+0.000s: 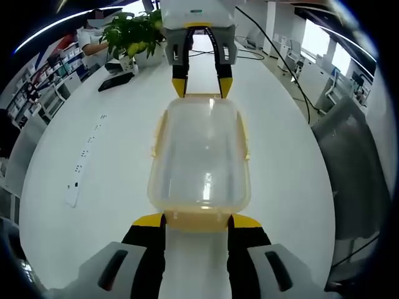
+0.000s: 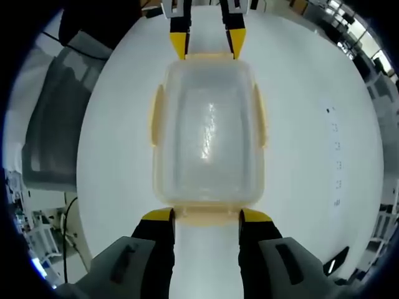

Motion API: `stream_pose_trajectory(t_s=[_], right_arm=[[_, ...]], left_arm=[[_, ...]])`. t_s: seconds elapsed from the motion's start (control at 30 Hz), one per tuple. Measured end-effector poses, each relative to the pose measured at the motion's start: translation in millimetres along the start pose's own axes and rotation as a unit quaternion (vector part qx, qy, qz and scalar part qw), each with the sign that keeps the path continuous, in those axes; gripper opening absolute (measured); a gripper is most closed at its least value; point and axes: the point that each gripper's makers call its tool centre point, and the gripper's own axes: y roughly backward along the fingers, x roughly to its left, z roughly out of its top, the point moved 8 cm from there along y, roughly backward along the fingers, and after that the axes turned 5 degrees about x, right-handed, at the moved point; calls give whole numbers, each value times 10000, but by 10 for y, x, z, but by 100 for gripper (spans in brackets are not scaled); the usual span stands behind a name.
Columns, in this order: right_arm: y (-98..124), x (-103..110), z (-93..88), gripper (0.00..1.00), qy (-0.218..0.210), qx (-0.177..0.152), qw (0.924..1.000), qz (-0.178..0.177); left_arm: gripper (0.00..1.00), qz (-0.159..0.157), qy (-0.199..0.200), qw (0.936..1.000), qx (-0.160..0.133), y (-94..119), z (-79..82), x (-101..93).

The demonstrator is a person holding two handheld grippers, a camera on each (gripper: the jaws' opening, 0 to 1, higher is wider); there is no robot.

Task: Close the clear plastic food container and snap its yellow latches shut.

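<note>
A clear plastic container (image 1: 199, 156) with its clear lid on lies lengthwise on the white table (image 1: 112, 205). Yellow latches run along both long sides (image 1: 157, 134) and both short ends. My left gripper (image 1: 197, 221) is open, its yellow tips either side of the near end latch (image 1: 198, 219). At the opposite end my right gripper (image 1: 201, 87) is open too, its tips at the far end latch. In the right gripper view the container (image 2: 209, 131) lies between my right gripper (image 2: 206, 217) below and my left gripper (image 2: 208, 42) above. Whether any latch is snapped down I cannot tell.
A white power strip (image 1: 84, 165) lies left of the container. A potted plant (image 1: 134, 31), a dark flat object (image 1: 115, 81) and cables (image 1: 249, 53) are at the table's far end, with a person (image 1: 93, 37) behind. A grey chair (image 1: 355, 162) stands at the table's edge.
</note>
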Motion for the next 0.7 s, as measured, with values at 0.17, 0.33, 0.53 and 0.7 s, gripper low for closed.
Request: stream_pose_trajectory(t_s=[0.17,0.33,0.53,0.7], right_arm=[[-6,-2,-5,36,-24,-13,10000,-18],[-14,5,-11,36,-40,-15,10000,-17],[-49,4,-32,37,-51,7,10000,-28],[-51,-3,-40,38,-55,-2,10000,-34]], left_arm=[[32,7,3,10000,-27,-8,-11,0],[32,1,-28,10000,-14,-34,-14,-7],[32,15,-71,10000,4,-40,-12,-19],[33,82,-108,9999,-32,-34,-14,-28]])
